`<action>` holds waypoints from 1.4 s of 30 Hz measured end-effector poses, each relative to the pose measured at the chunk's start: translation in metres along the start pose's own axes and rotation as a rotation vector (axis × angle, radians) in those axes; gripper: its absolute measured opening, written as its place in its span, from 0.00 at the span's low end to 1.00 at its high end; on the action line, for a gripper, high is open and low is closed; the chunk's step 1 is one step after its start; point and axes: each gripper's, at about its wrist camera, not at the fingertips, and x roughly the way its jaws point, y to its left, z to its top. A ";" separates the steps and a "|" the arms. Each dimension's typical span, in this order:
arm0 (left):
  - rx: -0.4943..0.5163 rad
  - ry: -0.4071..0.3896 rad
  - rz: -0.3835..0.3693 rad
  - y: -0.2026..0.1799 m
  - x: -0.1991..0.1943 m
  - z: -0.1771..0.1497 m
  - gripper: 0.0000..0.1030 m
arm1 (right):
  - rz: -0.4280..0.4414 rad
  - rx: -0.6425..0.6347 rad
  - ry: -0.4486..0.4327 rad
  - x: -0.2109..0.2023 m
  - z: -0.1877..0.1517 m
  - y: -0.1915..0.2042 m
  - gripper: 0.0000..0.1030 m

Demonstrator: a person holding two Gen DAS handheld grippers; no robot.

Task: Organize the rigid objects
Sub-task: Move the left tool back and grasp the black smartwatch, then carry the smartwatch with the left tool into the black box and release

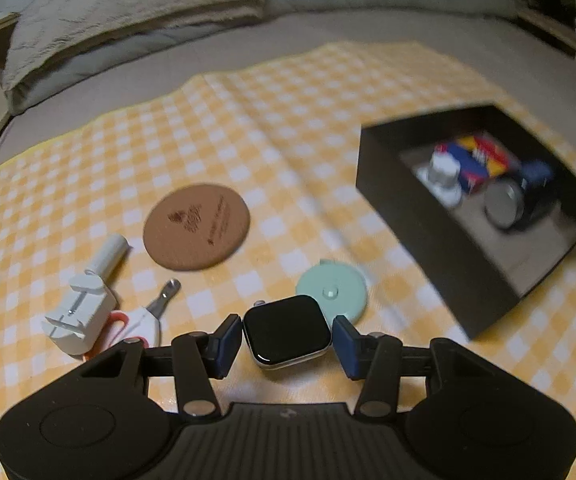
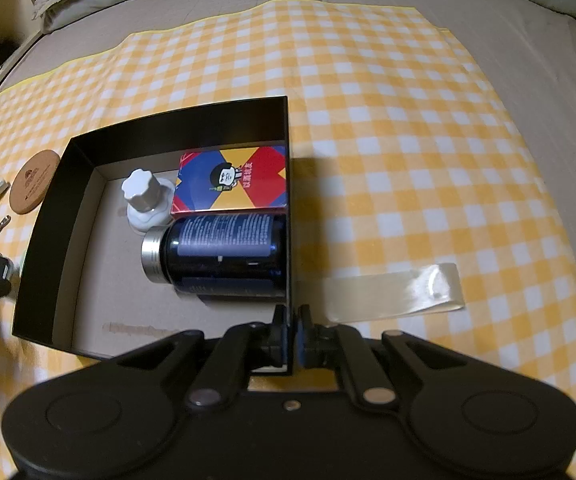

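Seen from the left wrist: left gripper (image 1: pixel 287 340) clamped on a smartwatch body (image 1: pixel 287 333), blue pads pressed against its two sides, black screen facing up. Just beyond the watch, a mint round tape measure (image 1: pixel 334 293) lying flat on the yellow checked cloth (image 1: pixel 216 128) spread over a bed. Further left, a round cork coaster (image 1: pixel 196 227), a white tube (image 1: pixel 109 255), a white clamp tool (image 1: pixel 78 316) and nail clippers (image 1: pixel 156 312) with an orange-and-white handle, all close together. To the right, blurred, an open black box (image 1: pixel 440 240) holding several things. Seen from the right wrist: right gripper (image 2: pixel 293 334) closed tight on the box's right wall (image 2: pixel 288 184), one pad inside and one outside. Inside the box, a white lidded jar (image 2: pixel 144 198) upright, a colourful card box (image 2: pixel 232 180) beside it against the right wall, and a dark blue bottle (image 2: pixel 224 252) lying on its side, silver cap pointing left. Outside the wall, a clear plastic strip (image 2: pixel 400 292) lying on the cloth.
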 end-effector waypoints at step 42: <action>0.696 -0.065 -0.018 -0.136 0.038 0.095 0.80 | 0.011 -0.009 -0.011 -0.005 0.003 -0.001 0.05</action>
